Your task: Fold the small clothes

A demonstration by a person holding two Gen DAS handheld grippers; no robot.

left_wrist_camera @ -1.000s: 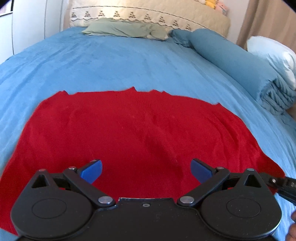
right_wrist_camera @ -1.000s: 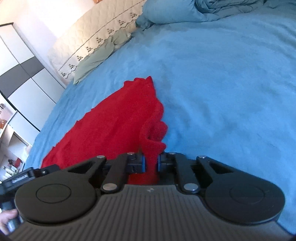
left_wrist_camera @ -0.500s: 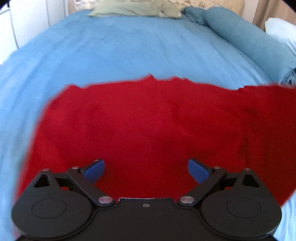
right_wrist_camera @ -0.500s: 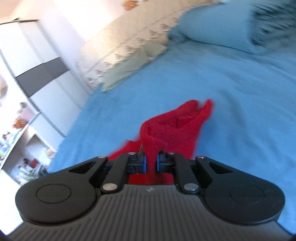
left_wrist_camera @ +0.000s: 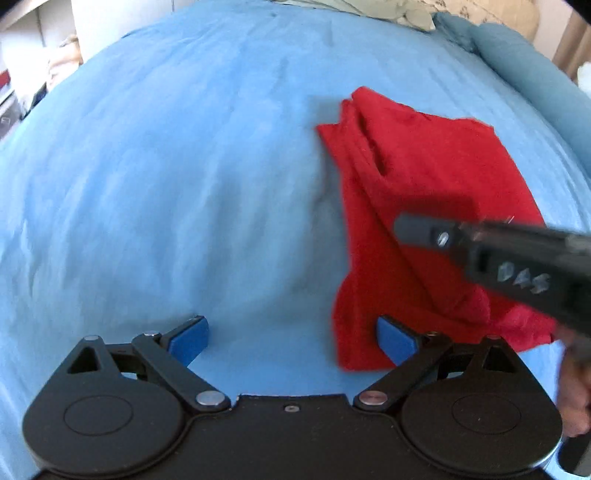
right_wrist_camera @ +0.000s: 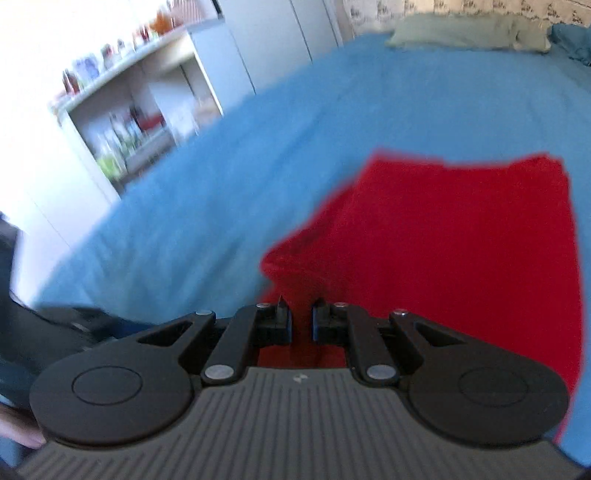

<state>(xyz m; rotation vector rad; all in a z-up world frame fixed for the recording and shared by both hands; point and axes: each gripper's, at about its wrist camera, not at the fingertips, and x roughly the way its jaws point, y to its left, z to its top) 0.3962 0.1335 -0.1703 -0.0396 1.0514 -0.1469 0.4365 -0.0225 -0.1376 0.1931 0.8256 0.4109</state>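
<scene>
You have a bed (left_wrist_camera: 177, 177) covered by a blue sheet that fills most of both views. At the far end of the bed, a flat grey-green pillow (right_wrist_camera: 469, 33) lies against a cream quilted headboard (right_wrist_camera: 480, 9) with a dark embroidered pattern. Along the right edge of the bed, you see a rolled blue duvet (left_wrist_camera: 532, 74). In the right wrist view, an open white shelf unit (right_wrist_camera: 136, 114) stands to the left of the bed; its contents are blurred. White wardrobe doors (right_wrist_camera: 280, 33) stand beyond it.
</scene>
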